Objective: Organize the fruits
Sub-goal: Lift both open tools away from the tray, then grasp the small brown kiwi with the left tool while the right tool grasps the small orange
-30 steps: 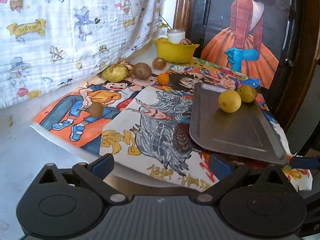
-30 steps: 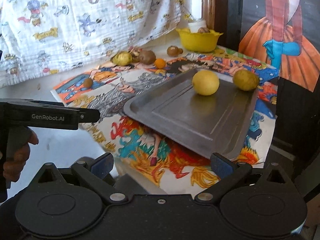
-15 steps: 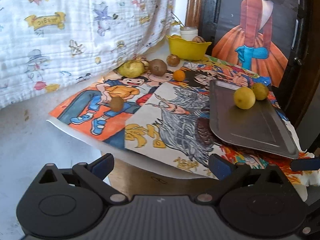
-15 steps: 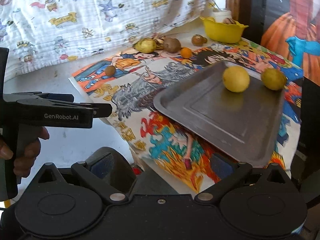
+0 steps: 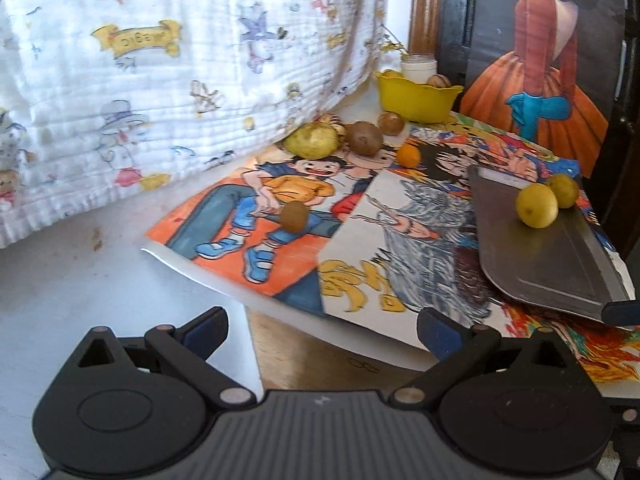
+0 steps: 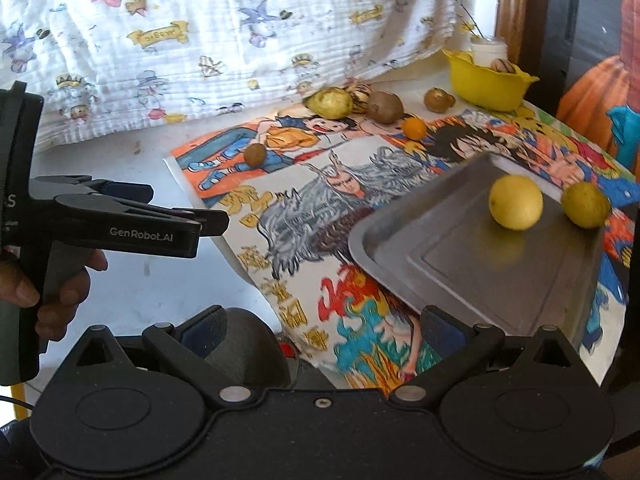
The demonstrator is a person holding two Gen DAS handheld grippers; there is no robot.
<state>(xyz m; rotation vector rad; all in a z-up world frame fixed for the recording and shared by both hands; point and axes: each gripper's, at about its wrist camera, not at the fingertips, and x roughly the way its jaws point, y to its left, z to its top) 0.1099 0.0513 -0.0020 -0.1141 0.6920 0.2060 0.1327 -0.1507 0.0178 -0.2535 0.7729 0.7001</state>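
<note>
A grey metal tray [image 5: 548,256] [image 6: 472,264] lies at the right of the table and holds two yellow lemons [image 5: 537,205] [image 6: 516,202] near its far end. Loose fruit lies on the cartoon posters: a small kiwi [image 5: 294,216] [image 6: 255,154], a yellow-green pear [image 5: 312,141] [image 6: 330,102], a brown kiwi [image 5: 364,138] [image 6: 385,106], a small orange [image 5: 408,156] [image 6: 414,128]. My left gripper [image 5: 322,326] is open and empty, back from the table's near edge. My right gripper [image 6: 322,326] is open and empty before the tray's near corner.
A yellow bowl [image 5: 418,98] [image 6: 486,80] with fruit and a white jar [image 5: 419,66] stand at the back. A round brown fruit [image 5: 391,122] lies beside the bowl. A printed white cloth [image 5: 160,72] hangs at the left. The left gripper's body [image 6: 120,220] shows in the right wrist view.
Both grippers have pulled back and to the left, away from the tray. The fruit and tray have not moved.
</note>
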